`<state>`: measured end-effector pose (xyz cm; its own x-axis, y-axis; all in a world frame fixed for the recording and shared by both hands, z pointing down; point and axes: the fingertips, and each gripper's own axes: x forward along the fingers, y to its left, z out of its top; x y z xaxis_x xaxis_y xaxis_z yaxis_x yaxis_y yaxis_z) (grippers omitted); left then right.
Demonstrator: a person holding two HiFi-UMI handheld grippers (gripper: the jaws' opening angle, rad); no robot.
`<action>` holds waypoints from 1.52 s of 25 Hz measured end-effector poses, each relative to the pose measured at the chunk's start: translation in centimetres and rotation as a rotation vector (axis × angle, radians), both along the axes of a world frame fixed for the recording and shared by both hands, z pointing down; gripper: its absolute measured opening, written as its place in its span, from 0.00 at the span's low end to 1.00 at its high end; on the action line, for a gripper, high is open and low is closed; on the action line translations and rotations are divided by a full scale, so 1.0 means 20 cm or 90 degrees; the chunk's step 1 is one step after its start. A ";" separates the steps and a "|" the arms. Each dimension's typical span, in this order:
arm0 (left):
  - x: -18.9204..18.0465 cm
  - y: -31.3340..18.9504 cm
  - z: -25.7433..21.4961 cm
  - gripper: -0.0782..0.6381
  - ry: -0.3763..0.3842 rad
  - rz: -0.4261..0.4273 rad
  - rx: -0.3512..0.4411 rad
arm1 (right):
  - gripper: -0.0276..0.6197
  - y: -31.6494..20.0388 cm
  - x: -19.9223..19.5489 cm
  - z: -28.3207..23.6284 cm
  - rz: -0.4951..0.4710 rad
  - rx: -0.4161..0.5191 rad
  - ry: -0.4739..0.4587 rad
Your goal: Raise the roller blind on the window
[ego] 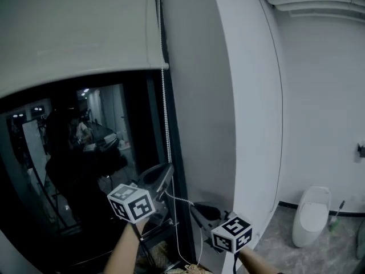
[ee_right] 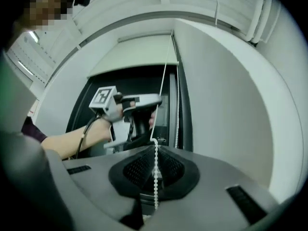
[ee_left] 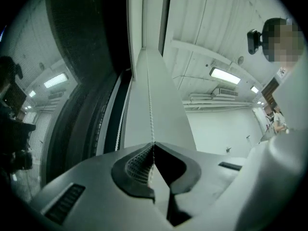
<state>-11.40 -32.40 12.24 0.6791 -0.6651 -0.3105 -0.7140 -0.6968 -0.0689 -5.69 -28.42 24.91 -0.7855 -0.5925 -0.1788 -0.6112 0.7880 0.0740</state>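
Note:
The beige roller blind (ego: 74, 33) covers the top of the dark window (ego: 85, 170); its lower edge crosses the glass high up. A white bead chain (ego: 166, 119) hangs down its right side along the frame. My left gripper (ego: 167, 170) is shut on this chain, which runs straight up from its closed tips (ee_left: 154, 147). Lower and to the right, my right gripper (ego: 195, 206) is also shut on the bead chain (ee_right: 155, 177), which lies between its pads. A short slack stretch of chain (ego: 179, 198) links the two grippers. The left gripper (ee_right: 139, 105) shows just ahead in the right gripper view.
A curved white wall (ego: 251, 124) stands right of the window frame. A white toilet (ego: 312, 213) and a brush (ego: 336, 214) sit on the grey floor at the far right. The glass reflects a person and a lit room.

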 end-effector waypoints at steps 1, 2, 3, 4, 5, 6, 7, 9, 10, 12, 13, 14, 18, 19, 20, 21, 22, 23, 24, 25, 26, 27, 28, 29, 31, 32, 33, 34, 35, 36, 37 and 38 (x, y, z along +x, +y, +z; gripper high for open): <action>0.00 -0.01 0.07 0.13 -0.009 -0.002 -0.009 | 0.06 0.01 0.02 -0.03 0.001 0.008 -0.016; 0.01 -0.01 0.13 0.13 -0.016 -0.002 -0.018 | 0.06 0.02 0.03 -0.06 -0.003 0.013 -0.029; 0.01 -0.01 0.18 0.13 -0.020 -0.001 -0.028 | 0.06 0.04 0.03 -0.10 -0.008 0.016 -0.040; 0.01 -0.01 0.22 0.13 -0.022 0.000 -0.036 | 0.06 0.06 0.03 -0.14 -0.015 0.018 -0.050; 0.01 -0.01 0.26 0.13 -0.022 0.000 -0.042 | 0.06 0.08 0.03 -0.17 -0.021 0.020 -0.058; 0.01 -0.01 0.30 0.13 -0.024 0.000 -0.049 | 0.06 0.10 0.04 -0.20 -0.027 0.021 -0.063; 0.02 -0.01 0.34 0.13 -0.030 -0.002 -0.055 | 0.06 0.12 0.04 -0.22 -0.034 0.021 -0.069; 0.03 -0.03 0.42 0.13 -0.046 -0.008 -0.067 | 0.06 0.13 0.05 -0.24 -0.049 0.024 -0.080; 0.03 -0.05 0.46 0.13 -0.052 -0.012 -0.074 | 0.06 0.13 0.05 -0.25 -0.048 0.026 -0.077; 0.03 -0.06 0.53 0.13 -0.055 -0.013 -0.092 | 0.06 0.13 0.06 -0.25 -0.042 0.030 -0.068; 0.03 -0.06 0.56 0.13 -0.055 -0.012 -0.100 | 0.06 0.13 0.06 -0.26 -0.041 0.030 -0.067; 0.03 -0.06 0.59 0.13 -0.056 -0.011 -0.106 | 0.06 0.14 0.06 -0.26 -0.044 0.029 -0.070; 0.02 -0.03 0.62 0.13 -0.069 -0.024 -0.106 | 0.06 0.15 0.04 -0.20 -0.055 0.014 -0.043; 0.00 -0.03 0.60 0.13 -0.066 -0.031 -0.101 | 0.06 0.15 0.03 -0.17 -0.055 0.009 -0.023; -0.02 -0.02 0.58 0.13 -0.056 -0.037 -0.093 | 0.06 0.15 0.02 -0.14 -0.053 0.005 -0.007; -0.04 -0.01 0.56 0.13 -0.040 -0.036 -0.085 | 0.06 0.14 0.02 -0.12 -0.047 0.004 0.010; -0.05 0.01 0.54 0.13 -0.021 -0.030 -0.079 | 0.06 0.14 0.01 -0.09 -0.039 0.001 0.024; -0.07 0.04 0.53 0.13 0.000 -0.023 -0.073 | 0.06 0.14 0.00 -0.06 -0.036 -0.005 0.032; -0.08 0.07 0.52 0.13 0.021 -0.017 -0.065 | 0.06 0.14 0.00 -0.03 -0.036 -0.013 0.033; -0.10 0.10 0.51 0.13 0.041 -0.014 -0.055 | 0.06 0.14 -0.01 -0.01 -0.037 -0.021 0.032; -0.12 0.12 0.49 0.13 0.060 -0.014 -0.044 | 0.06 0.13 -0.01 0.01 -0.038 -0.028 0.031; -0.14 0.13 0.47 0.13 0.078 -0.017 -0.034 | 0.06 0.13 -0.01 0.04 -0.041 -0.036 0.032; -0.16 0.15 0.45 0.13 0.096 -0.024 -0.024 | 0.06 0.13 -0.02 0.07 -0.044 -0.047 0.039; -0.18 0.17 0.44 0.13 0.111 -0.031 -0.018 | 0.06 0.14 -0.02 0.12 -0.048 -0.062 0.051; -0.21 0.21 0.44 0.13 0.128 -0.040 -0.015 | 0.06 0.19 -0.02 0.26 -0.059 -0.102 0.080; -0.21 0.24 0.44 0.13 0.132 -0.038 -0.014 | 0.06 0.21 -0.02 0.33 -0.064 -0.117 0.086; -0.21 0.26 0.43 0.13 0.136 -0.031 -0.011 | 0.06 0.22 -0.02 0.37 -0.070 -0.126 0.085; -0.22 0.28 0.42 0.13 0.143 -0.019 -0.007 | 0.06 0.21 -0.01 0.41 -0.076 -0.132 0.078; -0.22 0.29 0.40 0.13 0.153 -0.006 -0.004 | 0.06 0.21 -0.01 0.42 -0.084 -0.136 0.067; -0.23 0.29 0.39 0.13 0.164 0.002 -0.002 | 0.06 0.21 -0.01 0.43 -0.095 -0.140 0.055; -0.24 0.30 0.39 0.13 0.172 0.003 -0.002 | 0.06 0.22 -0.01 0.42 -0.109 -0.143 0.041; -0.26 0.30 0.39 0.13 0.175 -0.002 -0.003 | 0.06 0.24 -0.01 0.40 -0.125 -0.145 0.028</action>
<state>-16.57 -26.34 20.04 0.5674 -0.6689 -0.4803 -0.7077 -0.6943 0.1309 -5.81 -23.60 32.99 -0.8928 -0.4499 -0.0226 -0.4461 0.8900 -0.0949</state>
